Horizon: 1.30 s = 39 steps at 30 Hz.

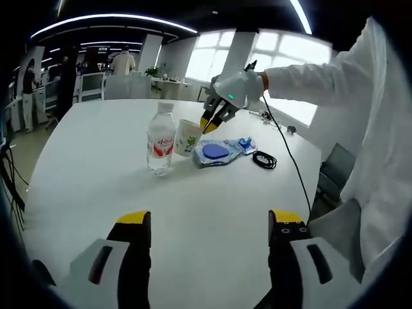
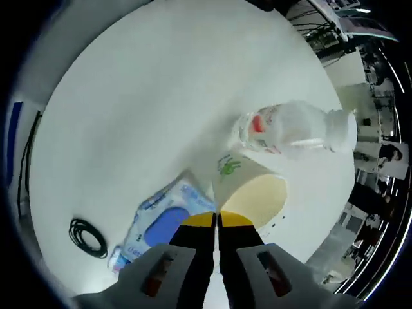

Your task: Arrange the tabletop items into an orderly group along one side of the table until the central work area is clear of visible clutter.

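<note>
White table (image 1: 77, 174) in an office | left gripper (image 1: 209, 222) lower frame, jaws wide, empty | right gripper (image 1: 211, 123) upper centre, jaws nearly together at paper cup (image 1: 187, 136) rim, grip unclear | water bottle (image 1: 161, 140) beside cup | wipes pack (image 1: 222, 152), coiled cable (image 1: 264, 159) right.

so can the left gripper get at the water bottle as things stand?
Probably yes: bare table lies between the open left gripper and the water bottle. The right gripper works the paper cup behind it.
</note>
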Motion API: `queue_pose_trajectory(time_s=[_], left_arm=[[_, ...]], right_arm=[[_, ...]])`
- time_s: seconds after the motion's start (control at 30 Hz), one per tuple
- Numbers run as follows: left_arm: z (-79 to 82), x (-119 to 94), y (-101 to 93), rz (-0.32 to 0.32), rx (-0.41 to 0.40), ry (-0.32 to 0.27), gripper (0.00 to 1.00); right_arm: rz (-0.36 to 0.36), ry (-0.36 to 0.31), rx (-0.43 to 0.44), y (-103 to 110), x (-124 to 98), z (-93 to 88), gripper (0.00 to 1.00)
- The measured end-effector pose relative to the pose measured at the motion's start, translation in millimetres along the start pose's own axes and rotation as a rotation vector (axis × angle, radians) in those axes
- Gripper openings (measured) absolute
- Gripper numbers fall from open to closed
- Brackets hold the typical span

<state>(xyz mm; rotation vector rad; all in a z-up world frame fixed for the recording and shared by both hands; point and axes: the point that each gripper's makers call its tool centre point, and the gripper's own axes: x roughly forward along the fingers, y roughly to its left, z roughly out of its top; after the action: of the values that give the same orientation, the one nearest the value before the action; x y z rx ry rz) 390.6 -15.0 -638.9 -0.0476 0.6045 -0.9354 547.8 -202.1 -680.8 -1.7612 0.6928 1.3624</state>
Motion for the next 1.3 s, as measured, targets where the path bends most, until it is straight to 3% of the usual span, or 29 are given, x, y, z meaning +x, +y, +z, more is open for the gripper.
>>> queue_pose_trajectory(time_s=[0.57, 1.07, 1.3], left_arm=[[-7.6, 0.4, 2.9, 0.011, -0.024, 0.004, 0.72], [-10.4, -2.2, 4.5, 0.019, -0.031, 0.002, 0.72], [-9.7, -2.3, 4.2, 0.02, -0.032, 0.0, 0.71]], right_arm=[[0.01, 0.059, -0.159, 1.0, 16.8, 5.6, 0.0], [0.018, 0.053, -0.161, 1.7, 24.7, 12.4, 0.0], [0.015, 0.042, -0.125, 3.8, 24.8, 12.2, 0.07]])
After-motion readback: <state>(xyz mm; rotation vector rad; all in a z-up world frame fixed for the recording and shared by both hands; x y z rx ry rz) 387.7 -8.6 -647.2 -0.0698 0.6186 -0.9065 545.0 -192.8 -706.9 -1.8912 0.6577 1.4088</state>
